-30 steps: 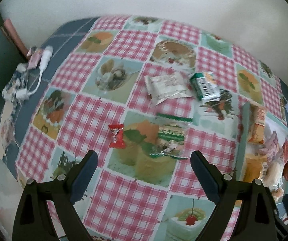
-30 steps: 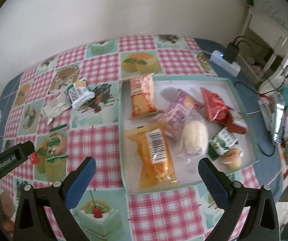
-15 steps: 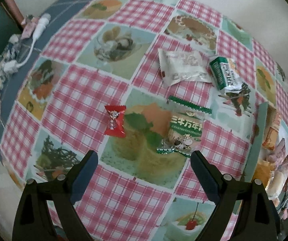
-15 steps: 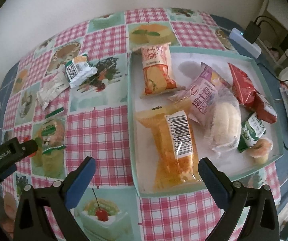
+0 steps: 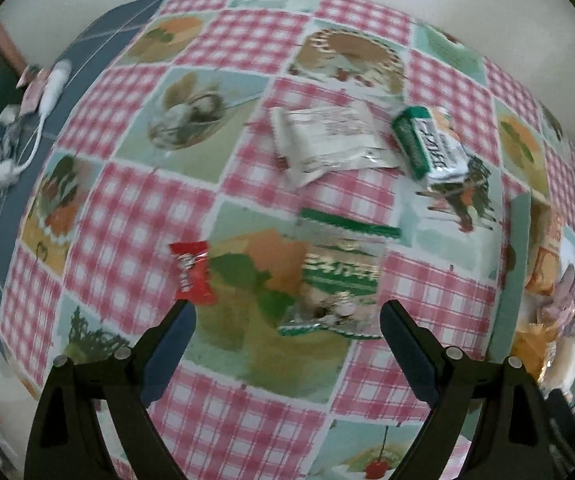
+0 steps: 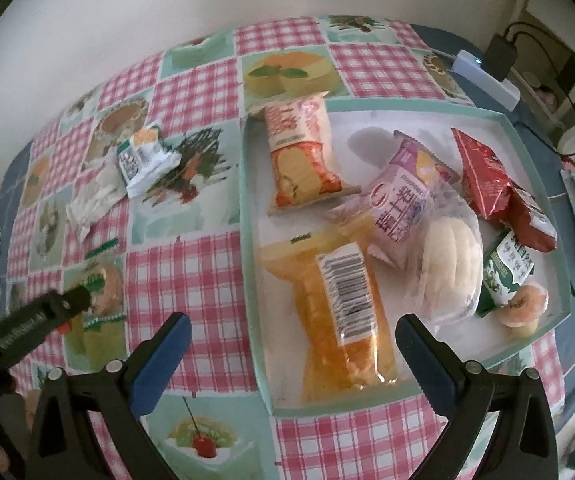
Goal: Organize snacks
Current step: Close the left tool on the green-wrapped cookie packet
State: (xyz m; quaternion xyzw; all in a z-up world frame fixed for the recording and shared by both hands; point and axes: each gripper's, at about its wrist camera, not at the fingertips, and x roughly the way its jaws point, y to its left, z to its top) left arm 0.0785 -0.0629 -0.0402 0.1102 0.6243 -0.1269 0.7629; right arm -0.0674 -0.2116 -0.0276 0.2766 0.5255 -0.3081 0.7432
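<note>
While the left claw (image 5: 283,314) hangs wide open and empty above the green-and-clear snack packet (image 5: 337,280) on the checked desk (image 5: 135,216), it should straddle the packet's middle, not its crimped ends, and clear the red candy (image 5: 190,274) just beside it. The right claw (image 6: 293,330) gapes too, holding nothing, over the tray (image 6: 247,208) where the orange barcode-stickered pack (image 6: 339,304) lies. Printing on the green packet is blurred; a purple pack (image 6: 401,208) bears Chinese characters.
</note>
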